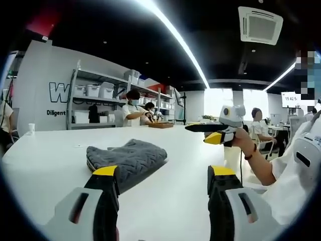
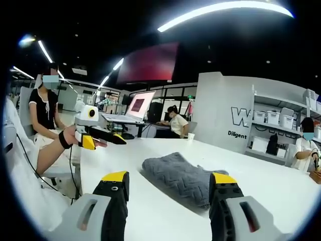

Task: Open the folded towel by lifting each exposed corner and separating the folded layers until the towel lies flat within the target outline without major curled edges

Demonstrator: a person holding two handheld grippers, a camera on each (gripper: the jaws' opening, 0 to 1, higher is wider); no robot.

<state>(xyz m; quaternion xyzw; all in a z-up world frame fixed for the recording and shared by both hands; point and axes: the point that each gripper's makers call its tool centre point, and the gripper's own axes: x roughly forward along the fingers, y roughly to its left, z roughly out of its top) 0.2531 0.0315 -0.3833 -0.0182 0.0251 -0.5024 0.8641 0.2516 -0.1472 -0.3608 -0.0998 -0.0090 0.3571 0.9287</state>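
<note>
Left gripper view shows both tools, left tool (image 1: pixel 163 181) and right tool (image 2: pixel 169 186), wide and empty, above the counter (image 1: pixel 45 160), towel (image 1: pixel 128 158) folded mid-counter; approach first, then lift a corner.

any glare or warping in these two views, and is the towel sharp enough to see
Left gripper view: a bright ceiling strip light blows out and bends with the fisheye; the grey towel is sharp, its knit pattern clear. Right gripper view: a curved strip light glares overhead; the towel is sharp, with soft shadow on the white table.
</note>
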